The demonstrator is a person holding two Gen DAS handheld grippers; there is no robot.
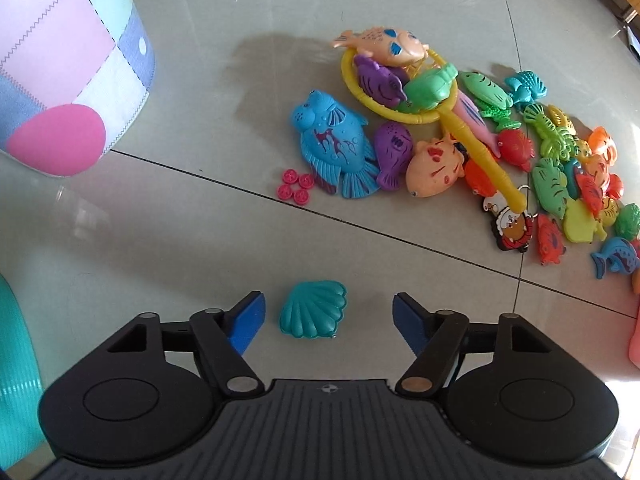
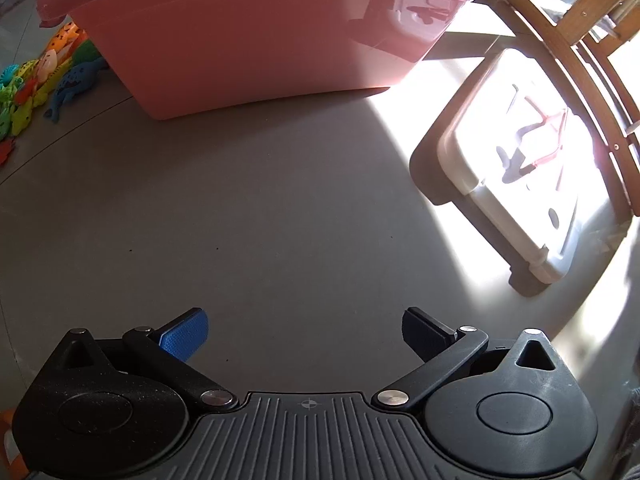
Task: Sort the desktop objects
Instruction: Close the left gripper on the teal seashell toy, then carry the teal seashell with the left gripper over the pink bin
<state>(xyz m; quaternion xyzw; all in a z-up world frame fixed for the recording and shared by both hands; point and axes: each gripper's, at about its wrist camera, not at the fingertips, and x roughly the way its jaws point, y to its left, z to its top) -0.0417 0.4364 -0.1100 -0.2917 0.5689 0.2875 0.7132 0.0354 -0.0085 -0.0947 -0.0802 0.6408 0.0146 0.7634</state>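
A teal plastic shell (image 1: 313,314) lies on the pale floor between the open fingers of my left gripper (image 1: 328,316), touching neither pad. Beyond it lies a heap of plastic toy fish: a big blue fish (image 1: 334,149), a purple fish (image 1: 393,153), an orange fish (image 1: 435,168), and a yellow net (image 1: 472,132) holding several more fish. Four pink buttons (image 1: 295,186) lie left of the blue fish. My right gripper (image 2: 305,334) is open and empty over bare floor. A pink tub (image 2: 256,32) stands ahead of it.
A pastel patchwork fabric basket (image 1: 72,48) with a pink egg-shaped sponge (image 1: 58,140) stands at the left. A teal ribbed object (image 1: 16,368) is at the near left. A white lid (image 2: 524,172) in sunlight and wooden chair legs (image 2: 568,52) are to the right. More small fish (image 2: 40,80) lie left of the tub.
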